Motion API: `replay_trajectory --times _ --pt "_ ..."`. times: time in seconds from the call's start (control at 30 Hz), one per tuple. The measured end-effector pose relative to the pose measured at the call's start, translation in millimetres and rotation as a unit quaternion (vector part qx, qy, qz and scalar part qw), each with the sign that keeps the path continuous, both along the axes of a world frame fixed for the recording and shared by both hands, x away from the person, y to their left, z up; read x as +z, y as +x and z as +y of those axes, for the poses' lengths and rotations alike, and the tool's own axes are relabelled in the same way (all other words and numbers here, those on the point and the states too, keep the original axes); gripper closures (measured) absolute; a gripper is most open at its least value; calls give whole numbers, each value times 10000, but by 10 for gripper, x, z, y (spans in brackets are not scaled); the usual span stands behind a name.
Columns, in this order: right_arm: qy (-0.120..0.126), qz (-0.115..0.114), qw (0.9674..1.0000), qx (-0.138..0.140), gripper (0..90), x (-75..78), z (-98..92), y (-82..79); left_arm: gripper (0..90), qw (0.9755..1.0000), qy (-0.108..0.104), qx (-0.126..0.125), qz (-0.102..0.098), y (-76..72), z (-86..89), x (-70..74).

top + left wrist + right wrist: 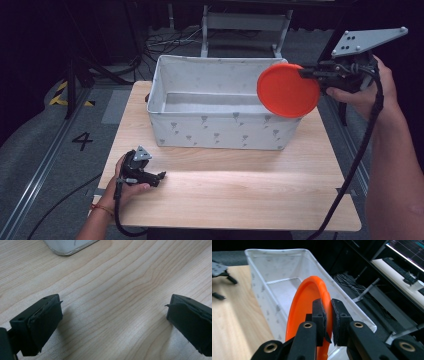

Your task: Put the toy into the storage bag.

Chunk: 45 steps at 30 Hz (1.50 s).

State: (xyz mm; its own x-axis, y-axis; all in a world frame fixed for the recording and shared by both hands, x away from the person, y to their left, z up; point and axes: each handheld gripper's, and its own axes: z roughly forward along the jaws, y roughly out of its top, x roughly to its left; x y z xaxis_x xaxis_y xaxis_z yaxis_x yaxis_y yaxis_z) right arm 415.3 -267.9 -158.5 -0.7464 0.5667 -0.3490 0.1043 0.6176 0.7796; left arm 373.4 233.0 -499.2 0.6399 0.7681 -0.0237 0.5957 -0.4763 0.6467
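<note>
Orange plate held on edge over the fabric bin's right end.

The orange plate (288,90) is pinched by its rim in the right gripper (314,75), jaws closed on it, above the white fabric bin (220,131). This looks like a drop-in step; next it likely needs lowering inside and releasing. The left gripper (159,176) rests wide open and empty on the wooden table (240,195). A "4" (82,140) marks the floor.
</note>
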Motion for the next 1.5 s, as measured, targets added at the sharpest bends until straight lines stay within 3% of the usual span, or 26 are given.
replay_trajectory --times 0.3,0.63,1.0,1.2,1.37,1.5 --pt "-158 -14 9999 20 820 -140 65 371 5 10000 -2 1 0 0 0 0" --pt "-210 306 9993 -71 820 -437 90 717 5 10000 -2 3 -1 -1 -1 0" --pt "-378 511 9980 51 820 -694 115 860 5 10000 -2 3 0 -1 -1 0" --pt "-712 745 9940 375 819 -850 163 868 5 10000 -3 4 -2 -1 -1 -1" --pt "-988 924 9898 450 819 -941 177 883 5 10000 -3 3 -2 -1 -1 0" --pt "-1300 1146 9830 605 817 -1011 214 897 5 10000 -4 4 -2 -1 -1 -1"
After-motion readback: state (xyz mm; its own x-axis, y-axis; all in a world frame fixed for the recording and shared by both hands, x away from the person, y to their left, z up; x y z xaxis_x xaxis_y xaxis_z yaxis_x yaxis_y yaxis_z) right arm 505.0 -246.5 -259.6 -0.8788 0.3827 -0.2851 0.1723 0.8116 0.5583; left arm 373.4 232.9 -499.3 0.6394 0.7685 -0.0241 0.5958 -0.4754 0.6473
